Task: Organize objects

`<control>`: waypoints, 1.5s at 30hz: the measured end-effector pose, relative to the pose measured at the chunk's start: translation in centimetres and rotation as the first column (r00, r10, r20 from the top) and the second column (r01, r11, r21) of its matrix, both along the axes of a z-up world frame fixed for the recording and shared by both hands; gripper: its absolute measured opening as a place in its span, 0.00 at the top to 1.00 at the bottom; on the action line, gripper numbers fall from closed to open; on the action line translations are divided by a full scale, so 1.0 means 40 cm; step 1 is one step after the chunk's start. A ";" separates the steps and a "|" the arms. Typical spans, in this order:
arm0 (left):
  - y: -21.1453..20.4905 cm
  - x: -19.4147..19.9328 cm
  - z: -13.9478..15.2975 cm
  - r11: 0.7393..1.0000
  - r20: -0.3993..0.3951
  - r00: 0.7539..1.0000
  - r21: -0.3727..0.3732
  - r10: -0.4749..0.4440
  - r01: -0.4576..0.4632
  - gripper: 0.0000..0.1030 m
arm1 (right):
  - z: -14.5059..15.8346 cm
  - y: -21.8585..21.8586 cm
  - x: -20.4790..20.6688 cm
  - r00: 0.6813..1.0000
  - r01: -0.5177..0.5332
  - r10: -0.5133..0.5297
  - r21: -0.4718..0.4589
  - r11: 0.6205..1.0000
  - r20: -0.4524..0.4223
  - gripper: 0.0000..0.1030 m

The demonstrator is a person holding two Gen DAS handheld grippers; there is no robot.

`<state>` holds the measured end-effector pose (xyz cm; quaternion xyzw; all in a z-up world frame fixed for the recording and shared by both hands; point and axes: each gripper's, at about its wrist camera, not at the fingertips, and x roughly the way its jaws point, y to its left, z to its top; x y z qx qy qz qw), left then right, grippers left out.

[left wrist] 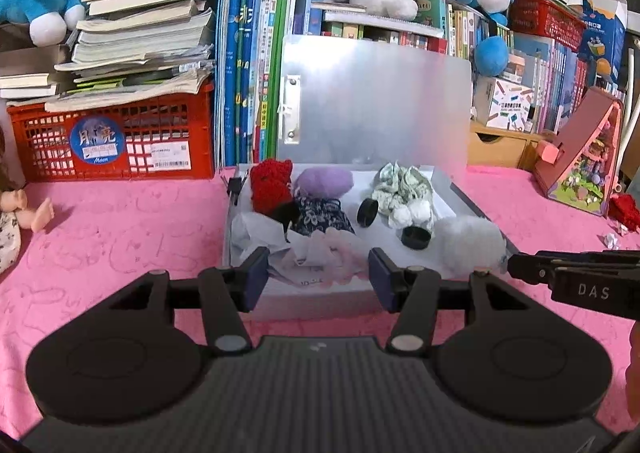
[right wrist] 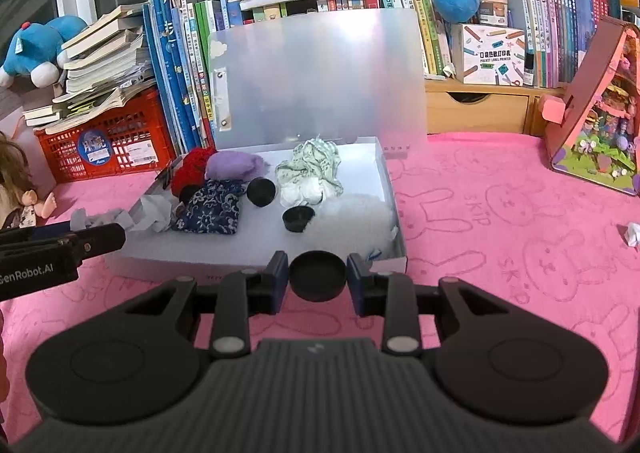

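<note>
The black cap (right wrist: 317,280) is sitting pinched between the blue pads of my right hand-held gripper (right wrist: 318,283), hanging just in front of the near wall of the open white box (right wrist: 256,259) and above the pink surface (right wrist: 500,213). I am judging that the cap belongs with the two other black caps (right wrist: 261,192) lying inside the box, so I am thinking the good way is to carry it over the near wall, lower it onto the bare floor of the box beside the nearer black cap (right wrist: 298,218), and only then ease the pads apart, so it is not rolling away on its round edge. I am keeping the squeeze light, since the cap is small, smooth and looking easy to flick out.

It is showing as a round, dark, shallow piece with a flat matte face turned toward the camera.

My left hand-held gripper (left wrist: 316,277) is standing partly open with nothing between its pads, hovering at the near edge of the box over crumpled white paper (left wrist: 264,231). The red knitted piece (left wrist: 270,187), purple pouch (left wrist: 326,181) and blue patterned cloth (left wrist: 320,215) are crowding the box's left side, so I am aiming right of them.
</note>
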<state>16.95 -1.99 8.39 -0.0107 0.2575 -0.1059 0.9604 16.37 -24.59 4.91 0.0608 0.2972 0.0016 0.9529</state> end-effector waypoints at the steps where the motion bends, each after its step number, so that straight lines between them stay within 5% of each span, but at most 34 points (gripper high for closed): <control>1: -0.002 0.006 0.003 1.000 0.006 1.000 0.003 -0.001 0.001 0.42 | 0.003 0.000 0.007 1.000 0.001 -0.001 -0.002 1.000 0.001 0.64; 16: -0.023 0.182 0.074 1.000 0.037 0.999 0.010 -0.020 0.020 0.42 | 0.063 -0.009 0.160 1.000 -0.015 0.015 0.010 1.000 -0.006 0.64; 31: -0.040 0.234 -0.068 0.998 -0.084 0.995 0.005 -0.055 0.055 0.41 | -0.036 0.009 0.245 0.990 -0.054 0.072 0.144 0.988 -0.123 0.64; 45: -0.036 0.241 -0.125 0.998 -0.127 0.991 0.056 -0.031 0.038 0.41 | -0.074 0.038 0.261 0.983 -0.092 0.106 0.097 0.991 -0.150 0.63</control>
